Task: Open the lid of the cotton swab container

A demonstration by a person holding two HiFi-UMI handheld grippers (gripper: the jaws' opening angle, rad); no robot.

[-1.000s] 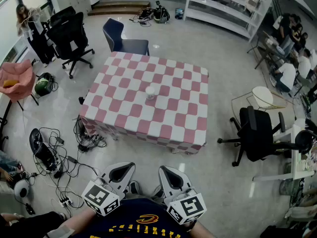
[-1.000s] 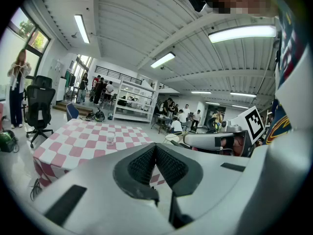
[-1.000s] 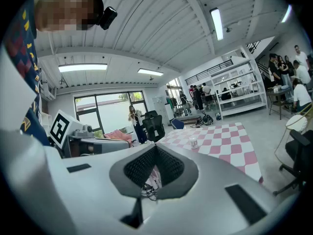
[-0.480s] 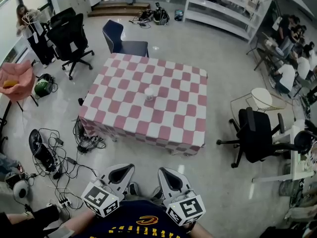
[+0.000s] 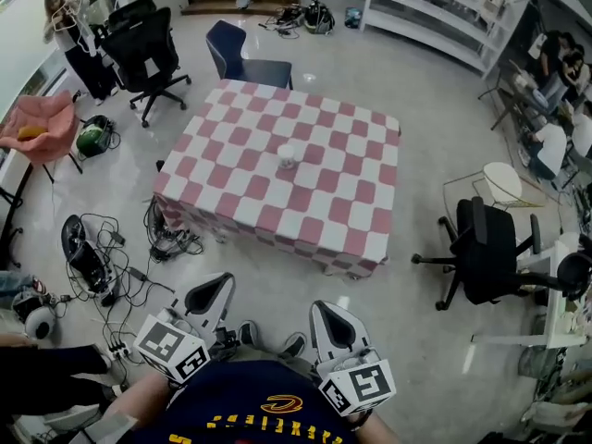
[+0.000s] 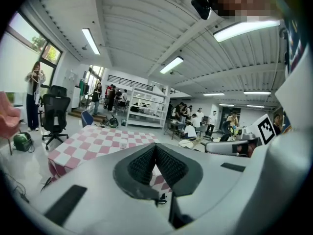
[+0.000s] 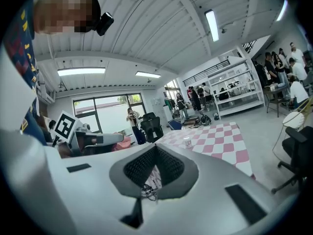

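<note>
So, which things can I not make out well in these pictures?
- Cotton swab container, head view: too small and too far to show its lid or how it opens.
- Same container, both gripper views: only a tiny white shape, no detail.
- Table, left gripper view: much of it is hidden behind the body of the left gripper.

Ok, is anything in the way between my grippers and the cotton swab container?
Nothing visible. The cotton swab container stands alone on the checkered table; only floor separates the table from the left gripper and right gripper, both shut.
</note>
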